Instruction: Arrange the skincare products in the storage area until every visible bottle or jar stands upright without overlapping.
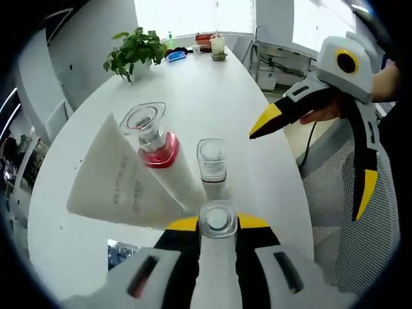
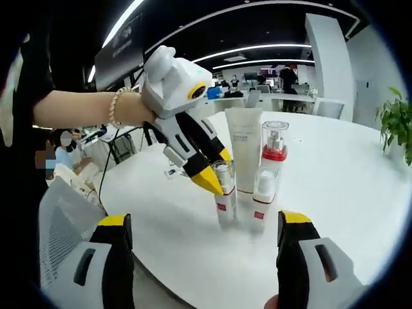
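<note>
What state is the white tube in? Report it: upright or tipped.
Upright. In the right gripper view the white tube stands on its cap, on the table, behind the small bottles.

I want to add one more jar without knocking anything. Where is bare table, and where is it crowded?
Bare white table lies between the product cluster and the potted plant, also between the cluster and the table's near edge. It is crowded at the cluster: white tube, red-collared bottle and two small bottles, with the left gripper at one.

Left tool (image 2: 215, 177) clamps closed; right tool (image 2: 205, 222) hovers, jaws spread wide.
</note>
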Available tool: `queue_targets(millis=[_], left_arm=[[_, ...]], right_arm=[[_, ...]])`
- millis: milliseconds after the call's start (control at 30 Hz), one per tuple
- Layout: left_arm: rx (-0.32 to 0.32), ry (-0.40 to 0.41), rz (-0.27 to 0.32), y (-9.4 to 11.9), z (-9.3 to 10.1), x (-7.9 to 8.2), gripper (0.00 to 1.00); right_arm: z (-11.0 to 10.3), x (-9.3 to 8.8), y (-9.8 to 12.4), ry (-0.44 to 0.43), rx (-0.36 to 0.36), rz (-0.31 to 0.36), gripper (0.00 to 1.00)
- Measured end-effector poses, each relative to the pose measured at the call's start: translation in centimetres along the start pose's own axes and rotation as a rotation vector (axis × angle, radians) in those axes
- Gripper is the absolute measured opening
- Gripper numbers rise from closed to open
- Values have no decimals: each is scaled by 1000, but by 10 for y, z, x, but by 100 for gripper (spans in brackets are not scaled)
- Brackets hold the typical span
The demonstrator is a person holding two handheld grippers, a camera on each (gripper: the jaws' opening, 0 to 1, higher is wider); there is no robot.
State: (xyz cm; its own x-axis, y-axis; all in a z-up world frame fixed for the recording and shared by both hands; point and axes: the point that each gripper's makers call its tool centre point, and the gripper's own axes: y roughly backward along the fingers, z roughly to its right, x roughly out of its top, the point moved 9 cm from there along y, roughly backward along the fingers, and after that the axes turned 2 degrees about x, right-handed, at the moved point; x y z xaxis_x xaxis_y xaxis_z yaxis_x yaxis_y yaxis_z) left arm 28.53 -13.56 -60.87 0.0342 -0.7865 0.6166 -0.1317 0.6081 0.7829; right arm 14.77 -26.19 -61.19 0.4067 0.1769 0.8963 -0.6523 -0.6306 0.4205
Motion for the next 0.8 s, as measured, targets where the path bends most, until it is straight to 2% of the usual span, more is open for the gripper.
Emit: queue_targets(millis=[800], left_arm=[[7,-2,71,-16,-3,18,24]], right_arm=[[5,2,3,-55,-6,34,92]])
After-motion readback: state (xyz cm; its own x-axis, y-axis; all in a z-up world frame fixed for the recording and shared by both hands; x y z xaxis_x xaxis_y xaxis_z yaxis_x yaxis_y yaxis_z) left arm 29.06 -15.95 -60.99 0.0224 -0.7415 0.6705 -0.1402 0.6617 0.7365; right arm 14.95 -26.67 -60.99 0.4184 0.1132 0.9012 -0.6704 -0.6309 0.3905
